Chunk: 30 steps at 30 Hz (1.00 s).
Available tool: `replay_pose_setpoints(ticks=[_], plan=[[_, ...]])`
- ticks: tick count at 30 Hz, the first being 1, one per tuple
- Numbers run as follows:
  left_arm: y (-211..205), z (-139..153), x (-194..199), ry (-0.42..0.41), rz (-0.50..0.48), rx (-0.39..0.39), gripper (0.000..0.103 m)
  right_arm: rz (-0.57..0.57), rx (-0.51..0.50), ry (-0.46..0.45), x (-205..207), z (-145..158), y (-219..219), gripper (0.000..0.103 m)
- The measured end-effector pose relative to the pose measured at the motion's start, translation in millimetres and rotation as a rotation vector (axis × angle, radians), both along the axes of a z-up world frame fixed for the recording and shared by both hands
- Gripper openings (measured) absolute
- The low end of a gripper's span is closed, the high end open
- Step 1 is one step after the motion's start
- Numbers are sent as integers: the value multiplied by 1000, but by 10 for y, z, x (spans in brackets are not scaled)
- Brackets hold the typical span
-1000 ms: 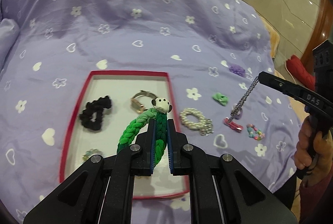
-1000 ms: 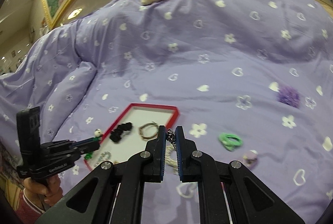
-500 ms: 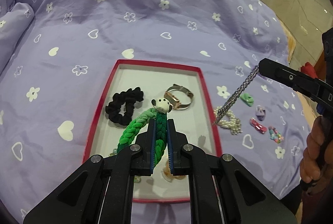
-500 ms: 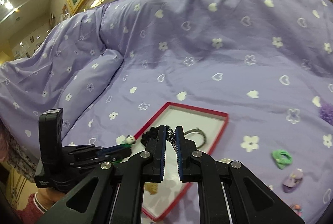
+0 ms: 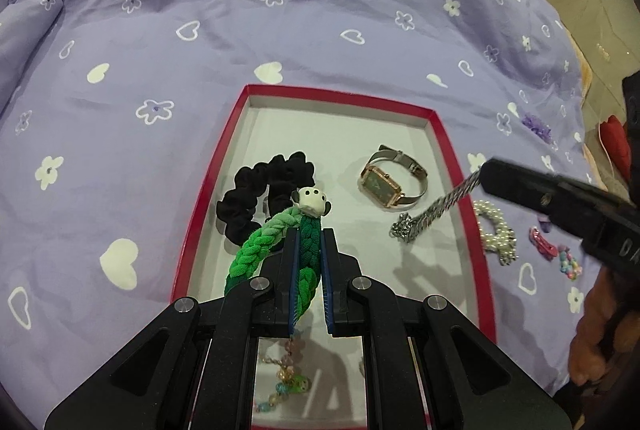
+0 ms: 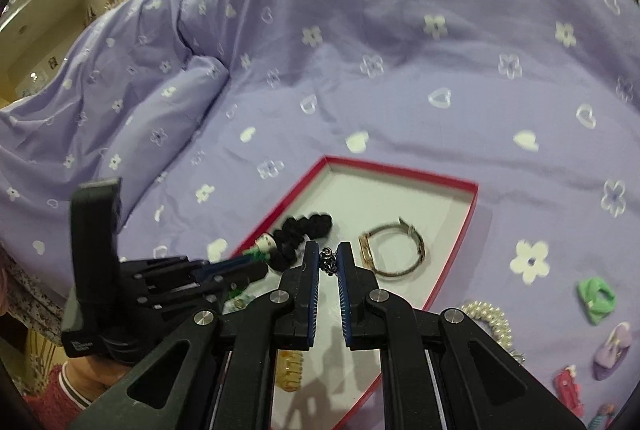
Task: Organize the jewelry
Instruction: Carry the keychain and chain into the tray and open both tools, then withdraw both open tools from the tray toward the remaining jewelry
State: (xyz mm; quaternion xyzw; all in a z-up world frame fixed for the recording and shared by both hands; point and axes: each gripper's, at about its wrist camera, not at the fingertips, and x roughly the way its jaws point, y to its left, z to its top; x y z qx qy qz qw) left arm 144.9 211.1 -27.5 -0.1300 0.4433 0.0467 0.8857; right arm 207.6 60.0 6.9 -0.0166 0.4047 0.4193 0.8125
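Green braided band: a plaited hair band (image 5: 256, 254) with a small white animal charm (image 5: 313, 201), clamped in the left claw (image 5: 308, 246) and hanging above the near left part of the tray
Silver chain: a link chain (image 5: 434, 211) pinched in the right claw (image 6: 329, 264), its free end dangling over the tray's right side, just beside the watch
Tray: a shallow white box with a red rim (image 5: 208, 182) lying on the bed
In the tray: a black scrunchie (image 5: 256, 190) at left, a rose-gold watch (image 5: 390, 176) with a green face at right, a coloured bead string (image 5: 286, 386) at the near end, partly hidden by the left claw; an amber hair clip (image 6: 289, 370) shows in the right wrist view
Outside the tray: a pearl bracelet (image 5: 496, 230) just beside the right rim, then small pink (image 5: 542, 246) and multicoloured pieces (image 5: 568, 266), a purple flower piece (image 5: 538, 124) farther off, and a green hair tie (image 6: 596, 298)
Bed: a lilac cover (image 5: 280, 30) printed with white hearts and flowers
Person: a hand (image 5: 600, 322) on the right claw's handle
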Motion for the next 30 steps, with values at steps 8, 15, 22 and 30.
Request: replay_pose_setpoints(ticks=[8, 15, 22, 30], plan=[[19, -259, 98, 68, -7, -21, 9, 1, -63, 68, 81, -355, 75, 8], [45, -365, 108, 95, -5, -35, 9, 7, -116, 103, 115, -569, 131, 9], [34, -380, 120, 102, -2, -36, 13, 13, -154, 123, 125, -682, 161, 9], [11, -331, 85, 91, -3, -26, 37, 18, -148, 140, 130, -667, 151, 12]])
